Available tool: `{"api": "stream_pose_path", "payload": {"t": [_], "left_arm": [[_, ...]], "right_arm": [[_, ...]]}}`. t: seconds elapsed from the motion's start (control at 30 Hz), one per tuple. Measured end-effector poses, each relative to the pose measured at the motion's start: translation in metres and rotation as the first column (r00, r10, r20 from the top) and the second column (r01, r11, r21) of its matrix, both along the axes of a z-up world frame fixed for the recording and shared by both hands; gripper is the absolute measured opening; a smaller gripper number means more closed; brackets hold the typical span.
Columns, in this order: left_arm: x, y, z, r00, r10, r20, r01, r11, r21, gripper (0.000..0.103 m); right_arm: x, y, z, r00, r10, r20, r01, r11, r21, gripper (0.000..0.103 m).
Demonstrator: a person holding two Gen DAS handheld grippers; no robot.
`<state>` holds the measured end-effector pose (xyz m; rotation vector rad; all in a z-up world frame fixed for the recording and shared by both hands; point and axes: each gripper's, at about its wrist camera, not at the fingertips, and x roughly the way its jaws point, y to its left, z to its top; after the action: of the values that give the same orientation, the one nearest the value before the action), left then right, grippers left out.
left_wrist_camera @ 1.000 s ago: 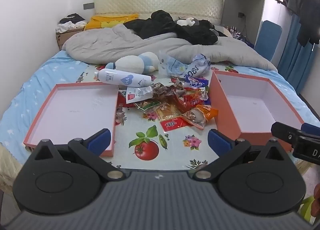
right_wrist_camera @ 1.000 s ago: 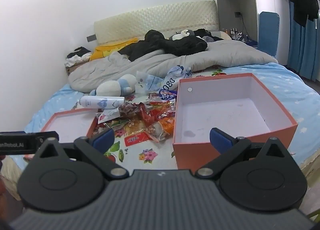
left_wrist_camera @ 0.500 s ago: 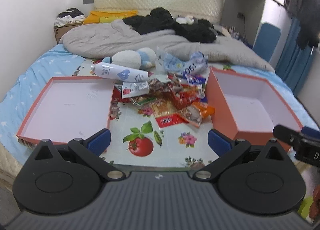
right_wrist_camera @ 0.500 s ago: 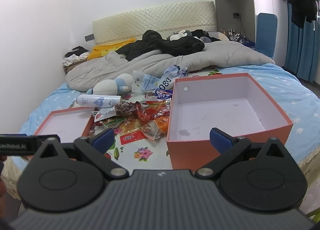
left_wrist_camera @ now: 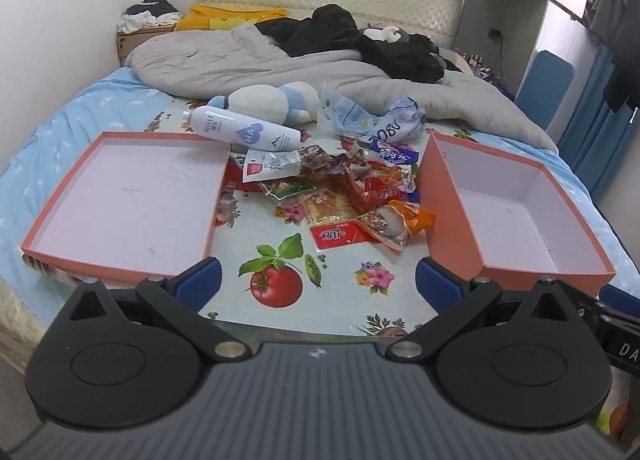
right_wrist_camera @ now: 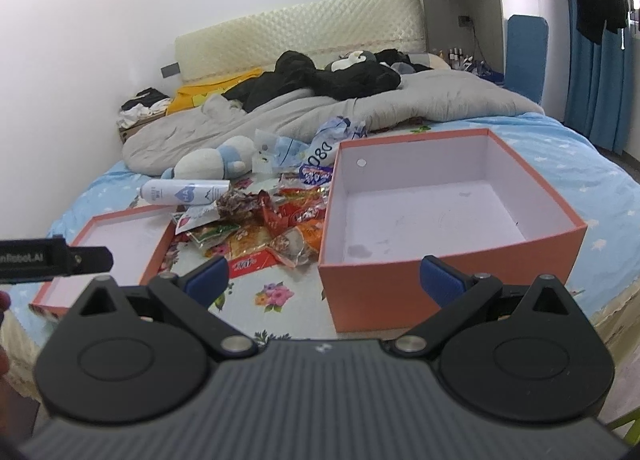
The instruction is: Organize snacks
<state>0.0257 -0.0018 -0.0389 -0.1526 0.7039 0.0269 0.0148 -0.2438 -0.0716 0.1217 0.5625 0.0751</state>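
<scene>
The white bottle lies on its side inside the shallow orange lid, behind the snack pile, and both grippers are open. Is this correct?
Not quite. The white bottle does lie on its side, but outside the shallow orange lid, just beyond its far corner; the left wrist view shows this. The snack pile sits in front of it, and the left gripper and right gripper are open.

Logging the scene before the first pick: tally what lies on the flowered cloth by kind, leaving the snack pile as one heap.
Orange cardboard pieces: 2, the shallow lid and the deep box
White bottle: 1
Plush toy: 1
Crumpled blue-and-white bags: at least 2
Snack heap: 1; packets overlap, uncountable
Total: at least 7
</scene>
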Motion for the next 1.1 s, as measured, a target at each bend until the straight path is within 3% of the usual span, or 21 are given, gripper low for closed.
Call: {"api": "stream_pose_path", "payload": {"t": [1.1], "left_arm": [[0.001, 0.002, -0.02, 0.999, -0.005, -0.034, 0.004, 1.0, -0.009, 0.103]], "right_arm": [[0.002, 0.003, -0.008, 1.0, 0.0, -0.025, 0.0, 1.0, 0.011, 0.103]]}}
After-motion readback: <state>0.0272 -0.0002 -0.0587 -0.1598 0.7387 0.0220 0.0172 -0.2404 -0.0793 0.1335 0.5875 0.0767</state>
